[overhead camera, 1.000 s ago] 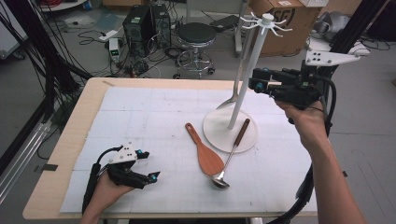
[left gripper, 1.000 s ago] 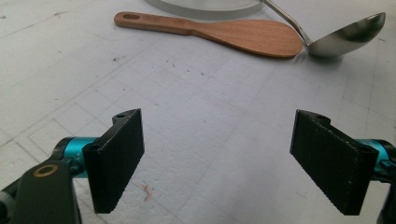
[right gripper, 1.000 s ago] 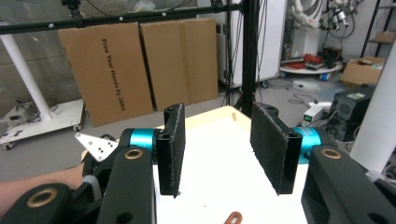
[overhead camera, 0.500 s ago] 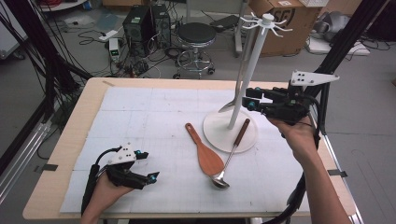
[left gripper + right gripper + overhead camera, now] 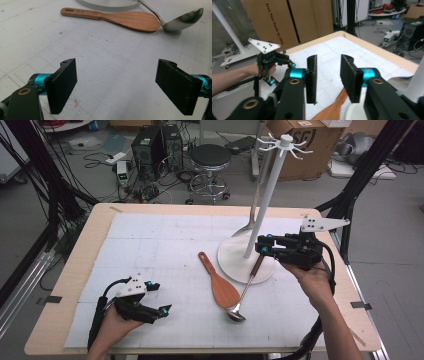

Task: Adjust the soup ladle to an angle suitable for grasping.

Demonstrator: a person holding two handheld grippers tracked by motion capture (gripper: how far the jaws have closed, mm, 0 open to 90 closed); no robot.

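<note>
A metal ladle (image 5: 246,287) lies on the white gridded mat (image 5: 150,240), its wooden-gripped handle propped up on the edge of the round base of a white utensil stand (image 5: 239,260) and its bowl resting on the mat on the near side of that base. Just beside the ladle, on the side away from the stand's pole, a wooden rice paddle (image 5: 218,281) lies flat, its blade almost touching the ladle's bowl and its handle pointing toward the base. A metal spoon (image 5: 255,202) hangs from one of the stand's top hooks, its bowl low over the far side of the base.

The right gripper (image 5: 264,246) hovers above the near right edge of the stand's base, close over the ladle's handle, held level and pointing toward the pole. Its jaws have just been closing and stand a narrow gap apart with nothing between them; in the right gripper view (image 5: 328,77) the two pads face each other over the mat, with the paddle's wood and the base's rim blurred below them.

The left gripper (image 5: 159,296) rests on the mat well apart from the stand, toward the near left corner of the table (image 5: 70,270), and points back toward the paddle. Its jaws are spread wide and empty; the left gripper view (image 5: 120,85) has bare mat between the pads and the paddle (image 5: 117,18) and the ladle's bowl (image 5: 183,20) farther off, in front of the base's rim (image 5: 107,5).
</note>
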